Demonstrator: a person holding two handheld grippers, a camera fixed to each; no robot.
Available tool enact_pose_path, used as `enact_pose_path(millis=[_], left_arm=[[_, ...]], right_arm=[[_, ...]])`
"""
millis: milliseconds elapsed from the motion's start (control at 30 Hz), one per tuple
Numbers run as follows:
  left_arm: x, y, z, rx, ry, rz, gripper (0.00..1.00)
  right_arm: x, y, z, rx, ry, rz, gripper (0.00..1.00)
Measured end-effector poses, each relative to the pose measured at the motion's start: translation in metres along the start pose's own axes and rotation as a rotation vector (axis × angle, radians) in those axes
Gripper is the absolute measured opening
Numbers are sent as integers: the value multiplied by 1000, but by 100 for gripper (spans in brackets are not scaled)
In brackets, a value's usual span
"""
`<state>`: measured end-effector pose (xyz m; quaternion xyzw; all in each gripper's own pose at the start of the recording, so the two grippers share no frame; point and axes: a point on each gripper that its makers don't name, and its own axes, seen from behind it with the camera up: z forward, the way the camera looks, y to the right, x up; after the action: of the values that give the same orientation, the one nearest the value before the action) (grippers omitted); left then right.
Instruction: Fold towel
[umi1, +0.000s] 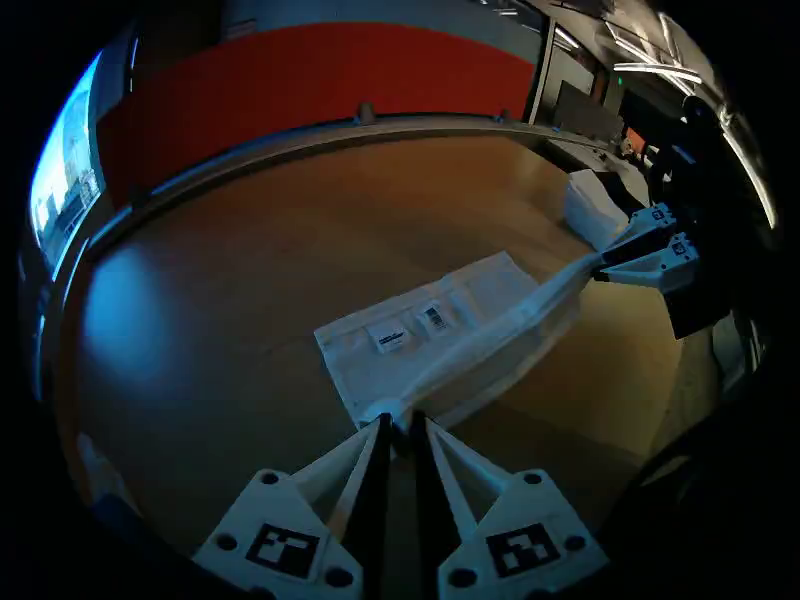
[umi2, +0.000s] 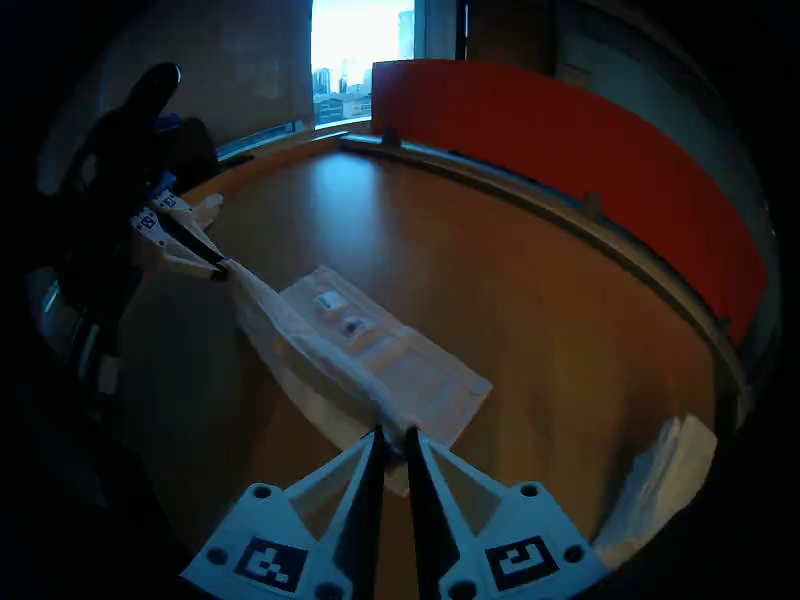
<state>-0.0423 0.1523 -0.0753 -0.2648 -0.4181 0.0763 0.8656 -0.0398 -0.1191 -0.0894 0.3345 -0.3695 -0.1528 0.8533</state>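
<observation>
Two finger pairs, left gripper (umi1: 400, 428) and right gripper (umi2: 392, 438), clamp the white rectangular cloth towel (umi1: 450, 335) stretched between them over the brown wooden surface (umi1: 250, 260); carry its edge across level, with even tension.

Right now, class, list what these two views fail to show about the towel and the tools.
Left gripper view: the towel corner inside the left tool is hidden by its fingers.
Right gripper view: same for the right tool.
Both views: the labels are too small to read.
Right gripper view: the white stack is cut by the edge.
</observation>
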Motion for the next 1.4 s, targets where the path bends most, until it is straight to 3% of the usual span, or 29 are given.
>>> enact_pose_path(millis=[967, 1400], left_arm=[[-11, -21, 58, 8, -60, 6, 16], [-8, -35, 78, 45, -58, 18, 28]], right_arm=[[-27, 21, 49, -7, -88, 37, 17], [-32, 35, 64, -51, -101, 52, 24]])
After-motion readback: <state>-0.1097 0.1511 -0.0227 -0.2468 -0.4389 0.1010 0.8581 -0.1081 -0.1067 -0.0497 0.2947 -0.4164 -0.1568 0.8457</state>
